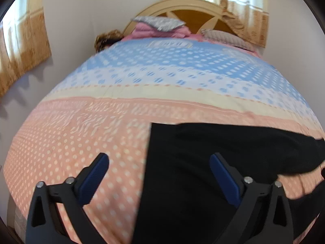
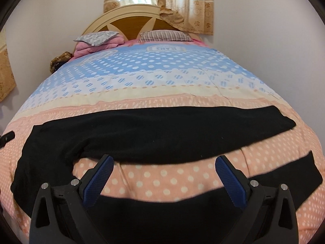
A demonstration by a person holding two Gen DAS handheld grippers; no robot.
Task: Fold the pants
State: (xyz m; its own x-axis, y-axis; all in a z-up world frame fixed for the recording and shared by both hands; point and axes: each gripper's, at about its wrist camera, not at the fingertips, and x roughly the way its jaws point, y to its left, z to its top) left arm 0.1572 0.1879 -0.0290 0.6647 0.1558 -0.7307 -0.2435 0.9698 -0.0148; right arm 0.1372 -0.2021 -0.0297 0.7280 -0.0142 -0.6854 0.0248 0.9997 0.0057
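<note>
The black pants (image 2: 162, 130) lie spread across my polka-dot quilt (image 2: 162, 77), legs apart. Both the left gripper (image 1: 159, 168) and right gripper (image 2: 163, 170) hover with fingers wide apart, empty. The fabric looks soft, limp and light, so I'd pinch a cuff edge.

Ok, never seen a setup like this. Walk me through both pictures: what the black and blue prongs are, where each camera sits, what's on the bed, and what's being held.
No robot here: a person holds a two-finger gripper in each hand, with a fisheye camera on each looking along its fingers. One picture is from the left gripper, the other from the right gripper. The prongs are the fingers, with blue pads.

Black pants lie spread sideways on the dotted bedspread, legs apart. Pillows and a pink folded blanket sit by the headboard.

Both grippers are open; nothing is held.
</note>
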